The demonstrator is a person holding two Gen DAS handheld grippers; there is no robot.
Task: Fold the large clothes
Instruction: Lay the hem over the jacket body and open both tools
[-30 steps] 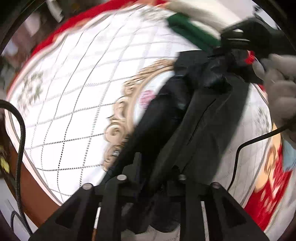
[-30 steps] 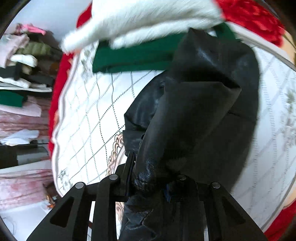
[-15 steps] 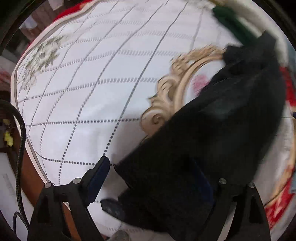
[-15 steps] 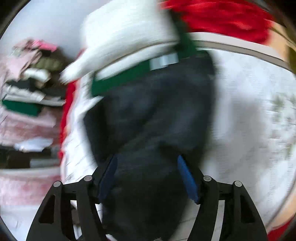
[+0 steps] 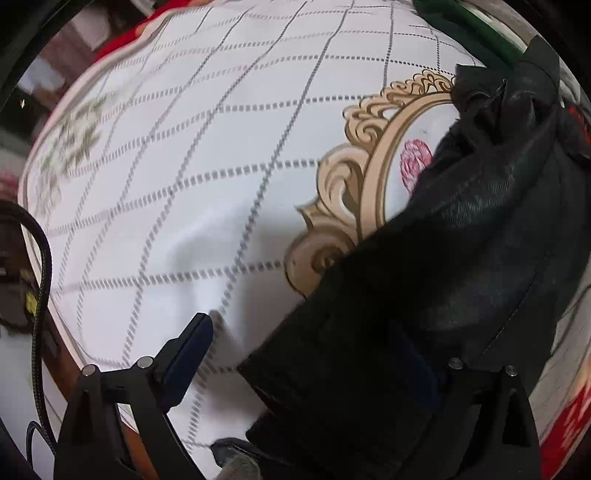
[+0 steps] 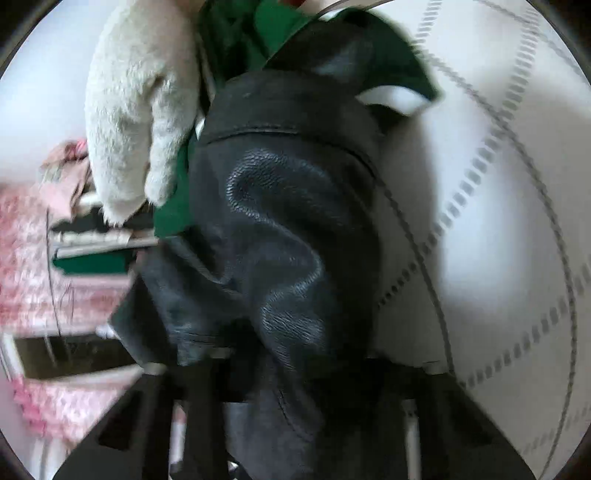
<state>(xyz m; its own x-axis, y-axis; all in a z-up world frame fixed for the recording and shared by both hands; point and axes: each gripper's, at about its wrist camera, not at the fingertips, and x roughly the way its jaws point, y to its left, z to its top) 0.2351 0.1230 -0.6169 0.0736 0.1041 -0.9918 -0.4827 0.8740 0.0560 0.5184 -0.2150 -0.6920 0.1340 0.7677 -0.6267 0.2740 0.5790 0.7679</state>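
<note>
A black leather jacket (image 5: 461,258) lies bunched on the white quilted bed cover (image 5: 184,166), at the right of the left wrist view. My left gripper (image 5: 306,354) is open; its left finger (image 5: 184,350) stands over bare cover and the jacket's edge covers the right finger. In the right wrist view the jacket (image 6: 280,229) fills the middle, and my right gripper (image 6: 291,369) is open with the leather lying between and over its fingers, which are mostly hidden.
A white fluffy garment (image 6: 136,110) lies on a green one (image 6: 280,26) just behind the jacket; the green one also shows in the left wrist view (image 5: 476,26). Stacked clothes (image 6: 44,229) stand at the left. A black cable (image 5: 40,258) hangs at the bed edge.
Both grippers were shut on the jacket a second ago and have opened. The jacket has dropped onto the bed. The right gripper has moved in close over it.
</note>
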